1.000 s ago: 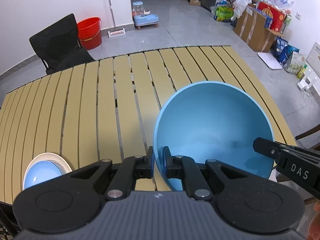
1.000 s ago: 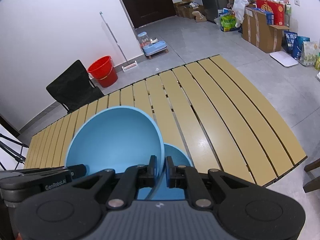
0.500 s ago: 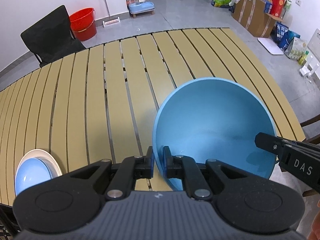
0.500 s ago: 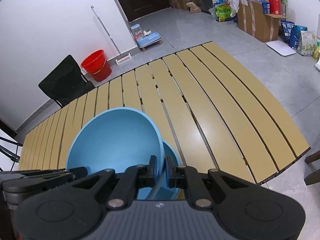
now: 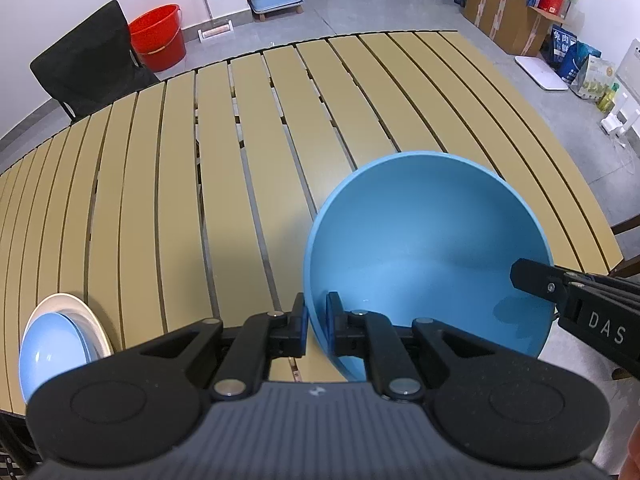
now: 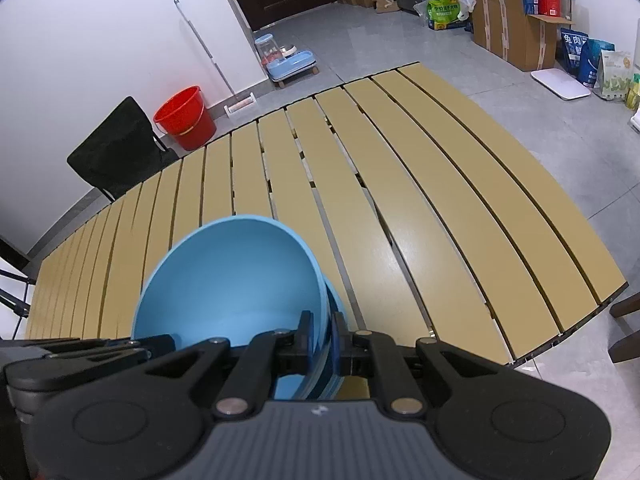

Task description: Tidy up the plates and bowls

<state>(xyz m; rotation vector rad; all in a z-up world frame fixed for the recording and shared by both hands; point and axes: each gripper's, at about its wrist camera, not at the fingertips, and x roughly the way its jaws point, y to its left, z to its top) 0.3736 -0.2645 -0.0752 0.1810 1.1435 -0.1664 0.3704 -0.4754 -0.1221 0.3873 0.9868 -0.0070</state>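
Left hand-held gripper (image 5: 316, 322) is pinched nearly shut on the near-left rim of the big blue bowl (image 5: 428, 256); right hand-held gripper (image 6: 322, 338) is pinched the same way on the opposite rim, one finger inside the wall and one outside. Bowl is carried between the two, tilted, low over the near right part of the counter (image 5: 248, 152); can't tell if its base touches anything. In the right wrist view a second blue rim (image 6: 335, 300) peeks out just behind the held one, looks like another bowl beneath it, mostly hidden. Bowl looks like stiff, smooth, thin-walled plastic or melamine, probably light, glossy so likely slippery at the pads; the rim is the only real place to hold, and two opposite pinches keep it from swinging. Further left, near the counter edge, a small blue dish (image 5: 52, 354) sits in a white plate (image 5: 86, 312). Count: two grippers, one big bowl held, probably one more under it, one small blue dish, one white plate. Rest of the counter shows slats only.
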